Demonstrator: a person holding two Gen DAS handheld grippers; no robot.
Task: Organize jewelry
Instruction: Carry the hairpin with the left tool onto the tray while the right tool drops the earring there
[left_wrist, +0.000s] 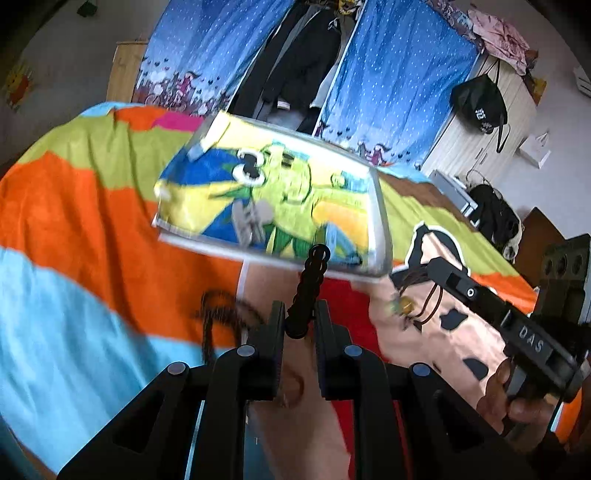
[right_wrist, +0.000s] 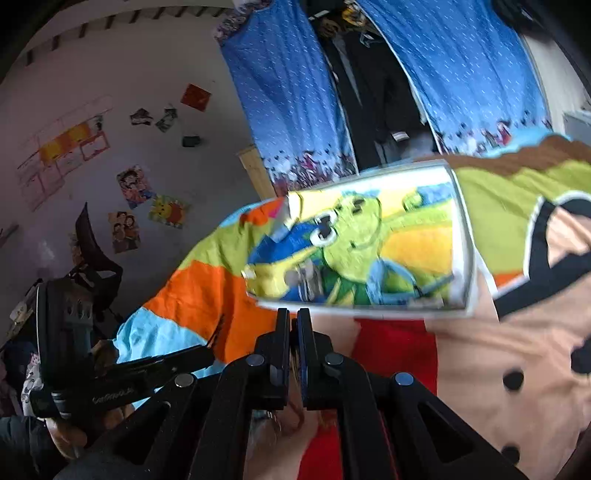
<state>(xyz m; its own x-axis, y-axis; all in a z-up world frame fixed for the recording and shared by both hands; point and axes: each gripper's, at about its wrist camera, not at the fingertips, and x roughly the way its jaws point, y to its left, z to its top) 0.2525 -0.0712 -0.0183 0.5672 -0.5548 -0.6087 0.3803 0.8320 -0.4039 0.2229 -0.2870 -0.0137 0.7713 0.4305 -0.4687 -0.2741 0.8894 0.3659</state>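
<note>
A shallow clear tray (left_wrist: 380, 206) lies on the colourful cartoon bedspread; a small grey piece (left_wrist: 251, 218) lies in it. My left gripper (left_wrist: 300, 314) is shut on a black beaded bracelet (left_wrist: 310, 288), held just short of the tray's near rim. A dark cord necklace (left_wrist: 218, 314) lies on the bedspread to its left. My right gripper (left_wrist: 417, 280) holds a brown cord piece with a gold bead (left_wrist: 404, 306). In the right wrist view the right gripper (right_wrist: 293, 317) is shut near the tray's (right_wrist: 461, 236) near edge; the thing between its fingers is hardly visible.
Blue dotted curtains (left_wrist: 399, 74) and hanging dark clothes stand behind the bed. A white cabinet with a black bag (left_wrist: 480, 103) is at the right. Posters cover the wall (right_wrist: 129, 184) at the left. The bedspread (left_wrist: 74, 192) spreads wide around the tray.
</note>
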